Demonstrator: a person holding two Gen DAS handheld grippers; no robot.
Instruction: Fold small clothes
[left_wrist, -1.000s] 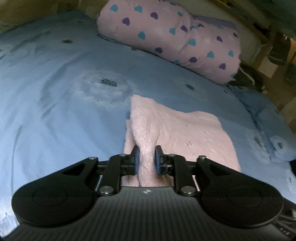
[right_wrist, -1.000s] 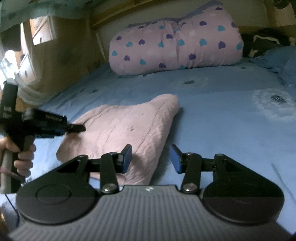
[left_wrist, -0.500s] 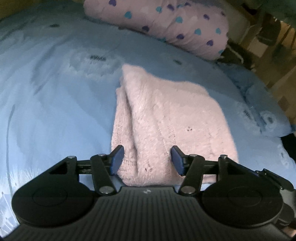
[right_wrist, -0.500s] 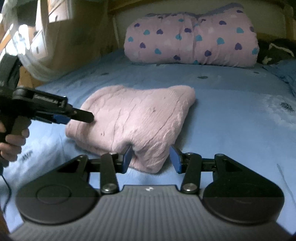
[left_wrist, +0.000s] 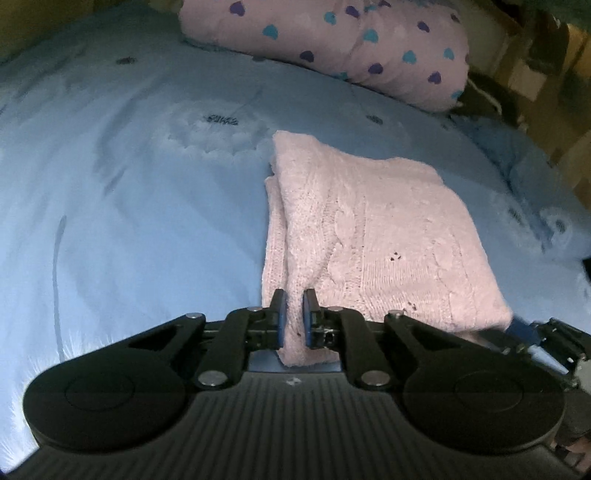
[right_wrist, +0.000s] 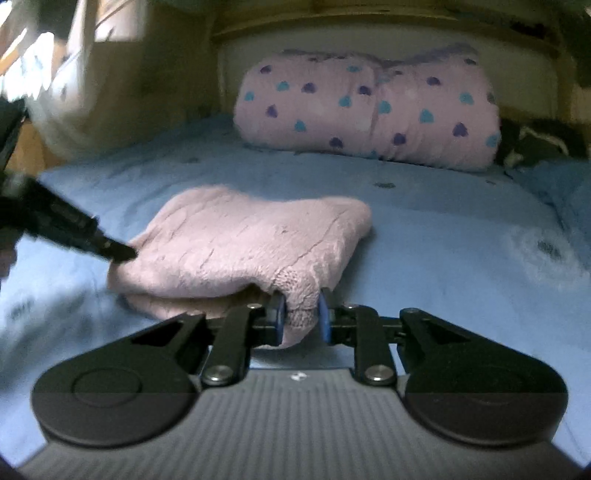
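Left wrist view, left to right: light blue bedsheet (left_wrist: 129, 206) fills the left half, with a faint flower print in the upper middle. Folded pink knit sweater (left_wrist: 369, 236) lies centre-right on the sheet, layers stacked along its left edge. Left gripper (left_wrist: 293, 319) at bottom centre: its jaws just closed and are now pinched on the near-left fold of the sweater, blue pads pressing the knit from both sides. Pink duvet roll with blue and purple hearts (left_wrist: 351, 48) sits top centre to right, well apart from the sweater. Right gripper's blue-tipped end pokes in at lower right, at the sweater's near-right corner.

Right wrist view, left to right: left gripper's black finger comes in from mid-left, tip touching the sweater's left edge. Sweater in frame centre, slightly bunched. Right gripper (right_wrist: 299, 314) at bottom centre: jaws just narrowed, clamped on the sweater's near corner, which hangs between the pads. Heart duvet at top centre against the headboard (right_wrist: 369, 22).
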